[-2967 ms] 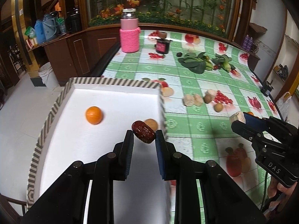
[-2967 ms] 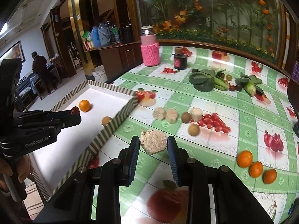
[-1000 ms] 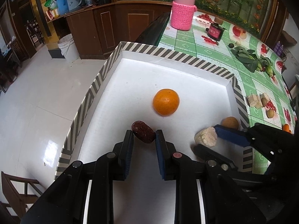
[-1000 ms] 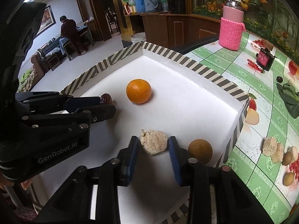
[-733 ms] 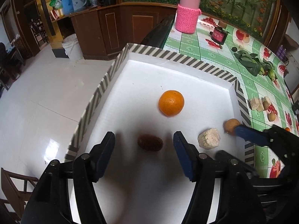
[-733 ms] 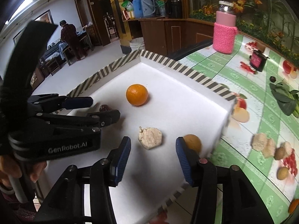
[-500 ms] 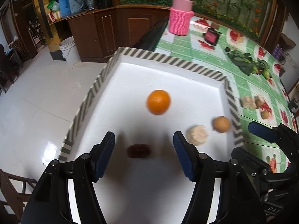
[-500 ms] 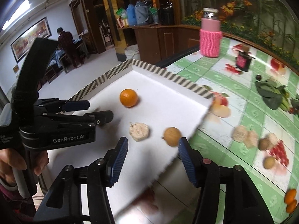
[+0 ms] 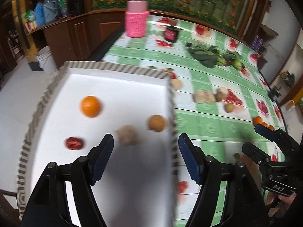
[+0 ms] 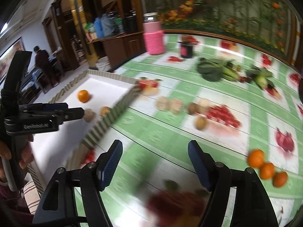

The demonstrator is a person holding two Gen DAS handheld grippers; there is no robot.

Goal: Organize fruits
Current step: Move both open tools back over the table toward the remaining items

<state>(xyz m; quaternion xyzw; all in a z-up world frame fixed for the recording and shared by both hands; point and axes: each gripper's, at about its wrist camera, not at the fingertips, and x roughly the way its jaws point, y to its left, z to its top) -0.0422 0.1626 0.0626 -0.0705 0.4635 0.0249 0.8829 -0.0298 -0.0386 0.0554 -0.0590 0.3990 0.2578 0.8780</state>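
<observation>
The white tray with a striped rim (image 9: 117, 69) holds an orange (image 9: 90, 106), a dark red date (image 9: 74, 143), a pale rough lump (image 9: 126, 137) and a brown round fruit (image 9: 156, 123). My left gripper (image 9: 145, 151) is open and empty over the tray's near right part. My right gripper (image 10: 155, 160) is open and empty above the green tablecloth, right of the tray (image 10: 106, 126). Three small oranges (image 10: 267, 165) lie to its right. Pale lumps (image 10: 169, 104) and small brown fruits (image 10: 201, 123) lie ahead of it.
A pink-wrapped jar (image 9: 136, 14), a dark small jar (image 9: 171, 35) and leafy greens (image 9: 206, 56) stand at the back of the table. The tablecloth carries printed fruit pictures. The floor drops away left of the tray. The right gripper shows in the left wrist view (image 9: 265, 138).
Both grippers opened and let go of the date and the pale lump in the tray. Both have since pulled back and swung right; the right one is now over the tablecloth.
</observation>
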